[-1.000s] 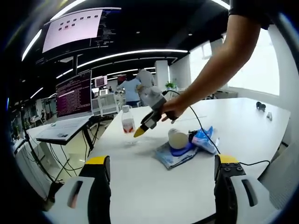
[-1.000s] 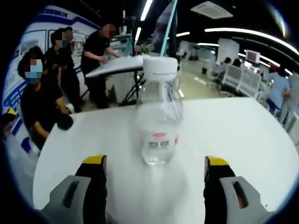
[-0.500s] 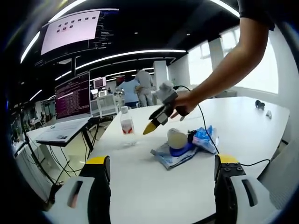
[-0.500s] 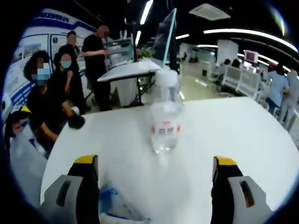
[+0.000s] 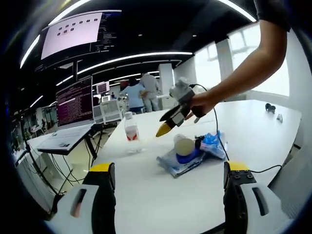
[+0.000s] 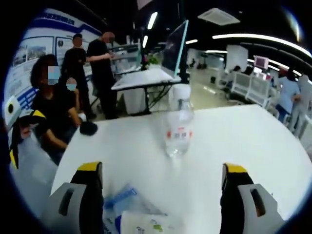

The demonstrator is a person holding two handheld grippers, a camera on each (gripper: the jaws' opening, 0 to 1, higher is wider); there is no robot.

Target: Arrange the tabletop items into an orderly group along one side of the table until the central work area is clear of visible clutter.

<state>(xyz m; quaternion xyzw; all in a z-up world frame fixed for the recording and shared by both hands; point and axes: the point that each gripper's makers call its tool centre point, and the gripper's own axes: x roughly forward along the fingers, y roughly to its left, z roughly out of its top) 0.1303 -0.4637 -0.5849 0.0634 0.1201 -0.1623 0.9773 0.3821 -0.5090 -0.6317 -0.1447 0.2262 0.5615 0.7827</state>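
Note:
A clear plastic bottle (image 5: pixel 130 133) (image 6: pixel 179 128) with a white cap and red label stands upright on the white table (image 5: pixel 161 195). To its right lies a heap of blue packets (image 5: pixel 181 161) with a round beige object (image 5: pixel 185 145) on top. My left gripper (image 5: pixel 169 168) is open and empty, low over the near table edge. A person's hand holds my right gripper (image 5: pixel 165 128) in the air above the heap, pointing at the bottle. Seen from its own camera, the right gripper (image 6: pixel 162 168) is open and well short of the bottle, with blue and white packets (image 6: pixel 127 210) below it.
A laptop on a stand (image 5: pixel 75 102) stands off the table's left side. A black cable (image 5: pixel 265 170) runs across the table at the right, and small dark items (image 5: pixel 270 107) sit far right. People (image 6: pixel 53 109) sit and stand beyond the table's far edge.
My right gripper has drawn back and up from the bottle, still open; the bottle stays standing and looks smaller in its view. The packets have come into the right gripper view.

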